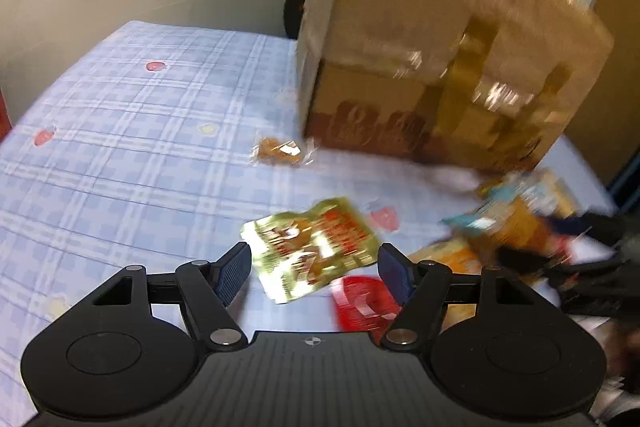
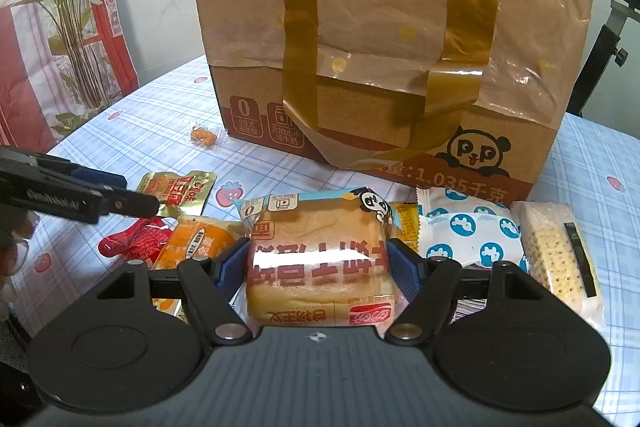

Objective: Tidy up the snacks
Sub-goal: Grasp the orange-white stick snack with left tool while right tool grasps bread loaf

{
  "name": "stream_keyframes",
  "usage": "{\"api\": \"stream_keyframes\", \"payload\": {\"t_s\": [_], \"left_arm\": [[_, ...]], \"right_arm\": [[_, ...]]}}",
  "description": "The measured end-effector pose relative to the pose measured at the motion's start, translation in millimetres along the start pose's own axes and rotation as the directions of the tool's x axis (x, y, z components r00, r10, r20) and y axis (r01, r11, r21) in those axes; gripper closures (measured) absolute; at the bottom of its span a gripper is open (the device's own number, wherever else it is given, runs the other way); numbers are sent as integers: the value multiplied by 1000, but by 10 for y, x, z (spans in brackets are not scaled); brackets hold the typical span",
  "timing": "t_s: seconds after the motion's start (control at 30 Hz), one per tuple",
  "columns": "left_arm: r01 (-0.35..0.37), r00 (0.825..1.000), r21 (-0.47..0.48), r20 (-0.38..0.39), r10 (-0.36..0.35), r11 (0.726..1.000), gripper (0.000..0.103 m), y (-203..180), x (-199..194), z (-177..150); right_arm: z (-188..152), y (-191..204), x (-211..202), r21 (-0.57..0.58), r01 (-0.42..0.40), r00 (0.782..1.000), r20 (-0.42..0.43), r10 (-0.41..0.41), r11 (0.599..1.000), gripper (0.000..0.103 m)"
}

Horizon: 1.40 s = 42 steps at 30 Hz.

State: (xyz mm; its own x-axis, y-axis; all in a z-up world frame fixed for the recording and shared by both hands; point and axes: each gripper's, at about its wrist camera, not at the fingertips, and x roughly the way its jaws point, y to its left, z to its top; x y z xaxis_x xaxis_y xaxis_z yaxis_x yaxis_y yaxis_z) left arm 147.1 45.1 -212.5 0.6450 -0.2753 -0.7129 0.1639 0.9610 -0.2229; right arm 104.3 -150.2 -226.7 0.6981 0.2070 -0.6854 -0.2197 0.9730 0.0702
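My right gripper point(image 2: 318, 261) is shut on a wrapped bread loaf point(image 2: 318, 247), its blue pads pressing both sides, in front of the taped cardboard box point(image 2: 392, 39). The left wrist view is blurred. There my left gripper point(image 1: 315, 259) stands open over a gold snack packet point(image 1: 312, 247) that lies flat on the checked tablecloth point(image 1: 120, 155), with no pad touching it. In the right wrist view, the left gripper point(image 2: 132, 195) reaches in from the left, tips at the gold packet point(image 2: 176, 191). A red packet point(image 1: 364, 303) lies just right of it.
An orange packet point(image 2: 196, 243), a red packet point(image 2: 132, 241), a white packet with blue spots point(image 2: 468, 231) and a cracker pack point(image 2: 560, 259) crowd around the bread. A small orange snack point(image 2: 204, 135) lies by the box's left corner. A plant point(image 2: 68, 7) stands far left.
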Motion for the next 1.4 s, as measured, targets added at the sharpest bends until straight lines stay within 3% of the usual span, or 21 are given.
{"api": "stream_keyframes", "payload": {"t_s": [0.13,0.53,0.67,0.73,0.9,1.13,1.4], "left_arm": [[70,998,12,-1,-70,997,31,-239,-94,19],[163,982,89,-110,-153,983,32,-698,78,-195],[140,983,127,-140,-122,982,32,-777,160,-277],[115,985,137,-148,-94,984,38,-793,203,-299],[122,984,126,-143,-103,985,51,-743,207,-281],[81,990,78,-120,-71,994,51,-662,212,-245],[21,992,112,-129,-6,994,51,-785,293,-218]], "right_arm": [[8,-5,-2,-2,2,1000,-4,-2,1000,29],[-14,-65,-174,-8,29,1000,11,-28,1000,30],[-36,-143,-201,21,28,999,16,-29,999,30],[-36,-144,-198,17,30,999,16,-30,999,30],[-38,-130,-185,12,32,999,15,-33,999,30],[-37,-119,-168,5,31,999,10,-31,999,30],[-45,-113,-160,-1,31,999,8,-31,1000,30]]}}
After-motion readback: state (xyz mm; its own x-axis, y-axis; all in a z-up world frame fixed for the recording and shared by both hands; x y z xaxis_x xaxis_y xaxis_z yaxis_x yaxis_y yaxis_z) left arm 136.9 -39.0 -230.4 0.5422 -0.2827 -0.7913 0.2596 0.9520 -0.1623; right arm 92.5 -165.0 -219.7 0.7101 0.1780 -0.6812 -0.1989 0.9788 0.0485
